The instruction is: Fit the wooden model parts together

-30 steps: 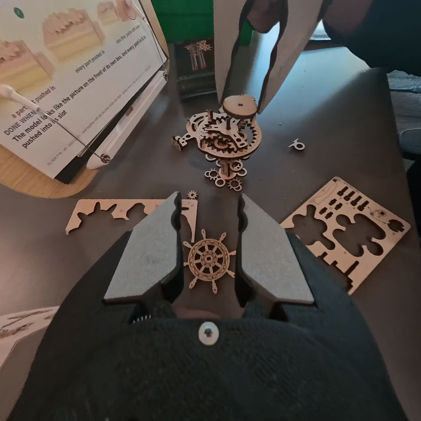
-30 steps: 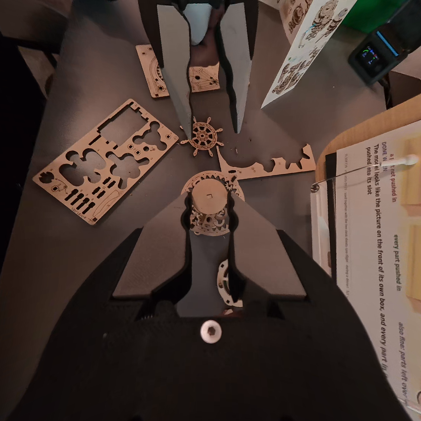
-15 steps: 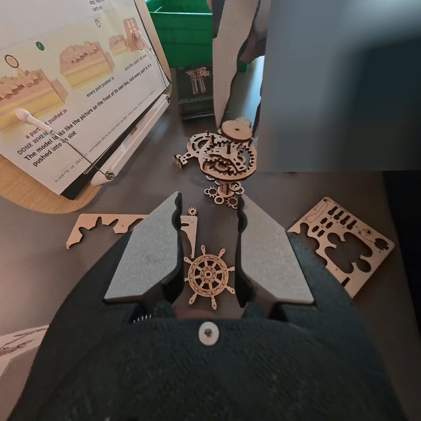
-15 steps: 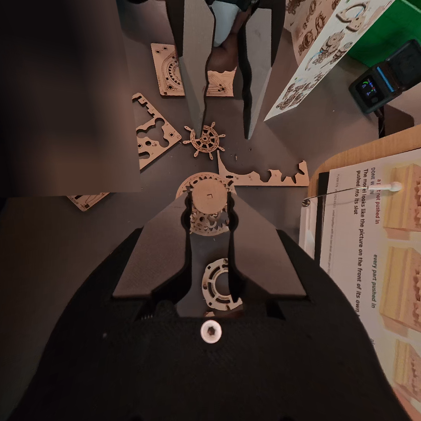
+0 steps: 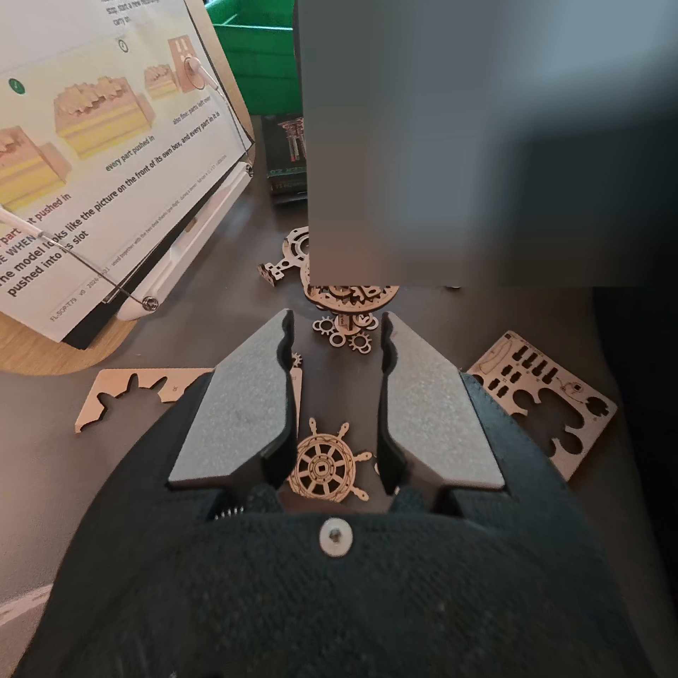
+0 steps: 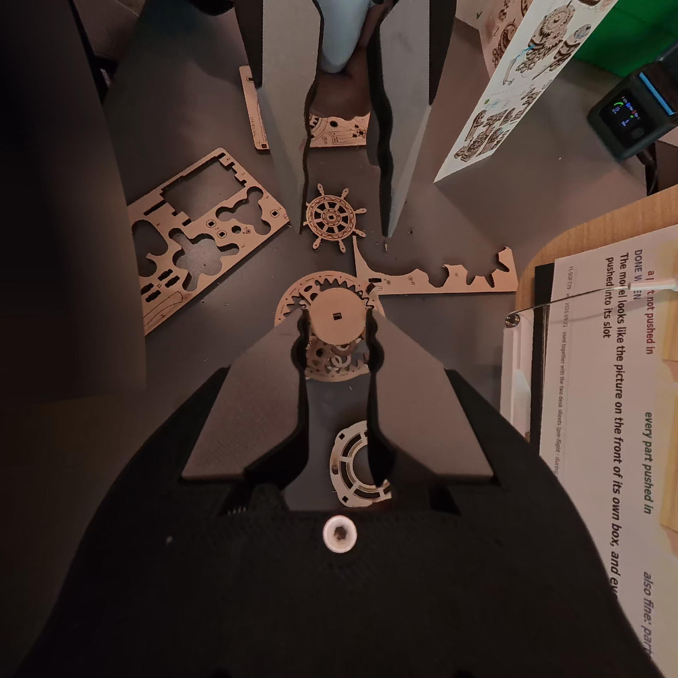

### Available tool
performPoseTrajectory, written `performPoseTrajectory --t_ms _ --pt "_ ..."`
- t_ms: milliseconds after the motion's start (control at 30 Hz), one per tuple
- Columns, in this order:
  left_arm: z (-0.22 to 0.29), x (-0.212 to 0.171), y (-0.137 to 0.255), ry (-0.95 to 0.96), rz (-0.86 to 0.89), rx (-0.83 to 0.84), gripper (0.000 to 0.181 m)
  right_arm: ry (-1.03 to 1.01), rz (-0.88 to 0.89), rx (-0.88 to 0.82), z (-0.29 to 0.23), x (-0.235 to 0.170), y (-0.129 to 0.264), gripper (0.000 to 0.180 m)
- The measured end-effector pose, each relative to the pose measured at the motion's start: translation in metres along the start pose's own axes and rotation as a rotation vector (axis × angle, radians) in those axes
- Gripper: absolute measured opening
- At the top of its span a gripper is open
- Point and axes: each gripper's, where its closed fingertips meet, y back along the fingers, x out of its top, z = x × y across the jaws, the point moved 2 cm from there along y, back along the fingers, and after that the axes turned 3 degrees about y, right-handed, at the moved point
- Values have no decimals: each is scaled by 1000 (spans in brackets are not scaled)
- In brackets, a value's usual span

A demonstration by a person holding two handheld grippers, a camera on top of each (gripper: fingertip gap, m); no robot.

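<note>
**Wheel part sits between L fingers; R holds gear assy by its top disc**

Surface: dark grey tabletop [image 6: 422, 330], dim light, wood offcuts scattered about. Instruction sheet on a stand [image 5: 110, 154] at one edge; green bin [image 5: 257, 66] behind it. Large blurred patch covers upper right of L view, so most of the assy is hidden there.

R gripper [image 6: 337, 319]: closed on the round top disc [image 6: 337, 315] of the gear assembly [image 6: 330, 363]. Disc has a square centre hole, facing up. Assy appears upright; whether its base touches the table, cannot tell.

L gripper [image 5: 335, 330]: jaws apart, nothing held, tips low over the table. Ship's-wheel part [image 5: 324, 466] lies flat on the table directly in the gap between the fingers, nearer the left finger, back towards the palm. In R view the same wheel [image 6: 332, 218] lies just beyond the assy, between the L tips.

Key relation: wheel is flat, square hub hole up; L is the nearer tool by far. Judgement: next is L closing on the wheel rim, then carrying it fwd to the disc. Risk: thin flat part, hard to lift.

Other: emptied part sheets [image 6: 205, 234], [image 6: 440, 275]; loose ring part [image 6: 356, 466] under R.
</note>
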Motion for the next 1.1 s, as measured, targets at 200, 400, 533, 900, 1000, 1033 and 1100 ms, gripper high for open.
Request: performPoseTrajectory --t_ms 200,400,533,900,1000,1033,1100 --pt "5 7 -9 -36 -17 -35 45 -4 -12 9 0 -3 -1 28" --pt "12 20 -18 -92 -13 -80 36 1 -40 30 -1 -5 -5 28" --pt "12 21 -28 -90 -40 -104 33 -2 -39 51 -2 -6 -7 28" --pt "4 23 -28 -38 -24 -103 25 -77 47 71 4 -2 12 13" --pt "3 22 -30 -20 -32 -110 20 -103 28 83 2 -6 8 17" --pt "3 21 -30 -13 -39 -112 21 -107 20 81 2 -8 7 18" --pt "2 20 -31 5 -46 -109 21 -123 17 65 3 -9 5 17"
